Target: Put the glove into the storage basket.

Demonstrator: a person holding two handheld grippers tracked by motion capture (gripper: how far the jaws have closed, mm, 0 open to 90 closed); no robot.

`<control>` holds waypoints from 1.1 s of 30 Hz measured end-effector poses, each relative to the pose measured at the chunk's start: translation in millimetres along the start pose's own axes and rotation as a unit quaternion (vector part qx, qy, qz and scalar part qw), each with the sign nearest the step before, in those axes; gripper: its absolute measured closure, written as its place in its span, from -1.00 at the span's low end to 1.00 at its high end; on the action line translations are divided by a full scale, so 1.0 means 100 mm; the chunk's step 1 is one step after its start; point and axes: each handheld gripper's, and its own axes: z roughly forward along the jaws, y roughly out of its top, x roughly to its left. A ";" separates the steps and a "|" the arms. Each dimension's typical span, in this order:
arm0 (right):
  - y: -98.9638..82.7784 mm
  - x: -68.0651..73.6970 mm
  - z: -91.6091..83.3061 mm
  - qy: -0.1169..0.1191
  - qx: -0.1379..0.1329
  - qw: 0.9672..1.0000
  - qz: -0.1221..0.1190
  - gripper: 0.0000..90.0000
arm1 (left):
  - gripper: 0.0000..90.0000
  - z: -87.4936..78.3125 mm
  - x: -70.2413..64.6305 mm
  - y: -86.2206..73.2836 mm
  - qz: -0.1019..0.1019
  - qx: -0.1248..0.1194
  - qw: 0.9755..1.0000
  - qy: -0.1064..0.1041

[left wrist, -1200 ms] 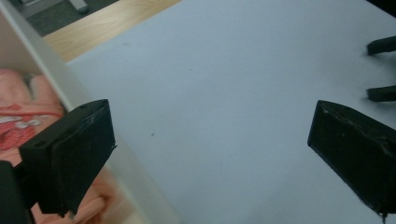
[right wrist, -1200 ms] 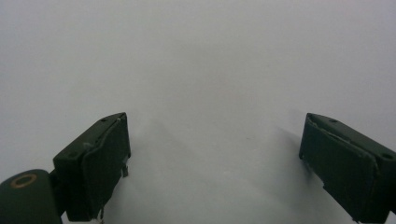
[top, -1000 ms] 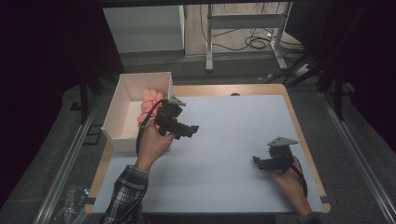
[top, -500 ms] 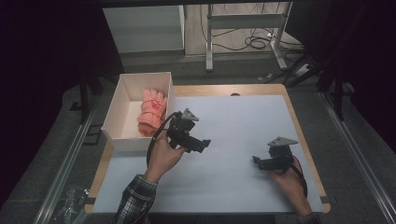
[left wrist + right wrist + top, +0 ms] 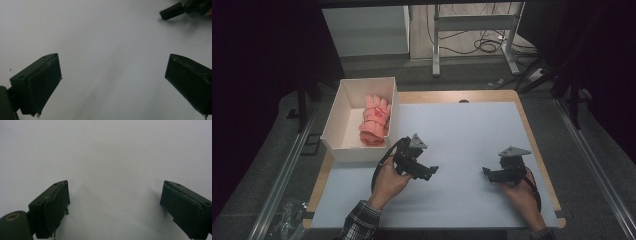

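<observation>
The pink glove (image 5: 375, 120) lies inside the white box (image 5: 343, 104) at the left edge of the surface (image 5: 472, 135), cuff toward the person and glove fingertips pointing away — nothing touches it now. It looks soft and padded, rumpled at the cuff, resting against the box's right wall.

1 second ago the left gripper (image 5: 430, 171) was right at the box's rim over the glove; since then it has pulled back onto the open white surface, well apart from the box. Its fingers (image 5: 40, 82) stand wide with nothing between them, so the glove appears to be delivered and the placing done.

The right gripper (image 5: 487, 173) has not moved; it rests low near the right side, fingers (image 5: 51, 207) wide and empty.
</observation>
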 end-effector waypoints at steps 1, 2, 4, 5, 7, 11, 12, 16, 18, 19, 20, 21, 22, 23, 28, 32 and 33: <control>0.00 0.00 0.00 0.000 0.000 1.000 0.000 -0.80 | -0.98 0.02 -0.01 -0.04 -0.004 -0.002 1.000 -0.003; 0.00 0.00 0.00 0.000 0.000 1.000 0.000 -0.80 | -0.98 0.04 -0.01 -0.08 -0.002 -0.001 1.000 -0.004; 0.00 0.00 0.00 0.000 0.000 1.000 0.000 -0.80 | -0.98 0.08 -0.02 -0.15 -0.004 0.000 1.000 -0.005; 0.00 0.00 0.00 0.000 0.000 1.000 0.000 -0.80 | -0.98 0.10 -0.02 -0.19 -0.003 0.001 1.000 -0.007; 0.00 0.00 0.00 0.000 0.000 1.000 0.000 -0.80 | -0.98 0.15 -0.02 -0.27 -0.008 0.002 1.000 -0.011; 0.00 0.00 0.00 0.000 0.000 1.000 0.000 -0.80 | -0.98 0.22 -0.01 -0.40 -0.013 0.005 1.000 -0.014; 0.00 0.00 0.00 0.000 0.000 1.000 0.000 -0.80 | -0.98 0.23 -0.01 -0.43 -0.015 0.006 1.000 -0.014; 0.00 0.00 0.00 0.000 0.000 1.000 0.000 -0.80 | -0.98 0.29 0.00 -0.55 -0.016 0.014 1.000 -0.002; 0.00 0.00 0.00 0.000 0.000 1.000 0.000 -0.80 | -0.98 0.32 0.01 -0.61 -0.020 0.017 1.000 -0.002; 0.00 0.00 0.00 0.000 0.000 1.000 0.000 -0.80 | -0.98 0.33 0.01 -0.63 -0.021 0.021 1.000 0.000; 0.00 0.00 0.00 0.000 0.000 1.000 0.000 -0.80 | -0.99 0.35 0.01 -0.65 -0.015 0.027 1.000 0.005; 0.00 0.00 0.00 0.000 0.000 1.000 0.000 -0.80 | -0.99 0.37 0.01 -0.66 -0.014 0.031 0.999 0.011; 0.00 0.00 0.00 0.000 0.000 1.000 0.000 -0.80 | -0.99 0.37 0.01 -0.68 -0.008 0.028 0.999 0.013; 0.00 0.00 0.00 0.000 0.000 1.000 0.000 -0.80 | -1.00 0.37 0.01 -0.69 -0.009 0.024 1.000 0.013; 0.00 0.00 0.00 0.000 0.000 1.000 0.000 -0.80 | -1.00 0.38 0.01 -0.71 -0.007 0.014 1.000 0.013; 0.00 0.00 0.00 0.000 -0.001 1.000 0.000 -0.80 | -1.00 0.38 0.00 -0.71 -0.007 0.016 1.000 0.015; 0.00 0.00 0.00 0.000 0.000 1.000 0.000 -0.80 | -1.00 0.38 0.00 -0.71 -0.009 0.016 1.000 0.016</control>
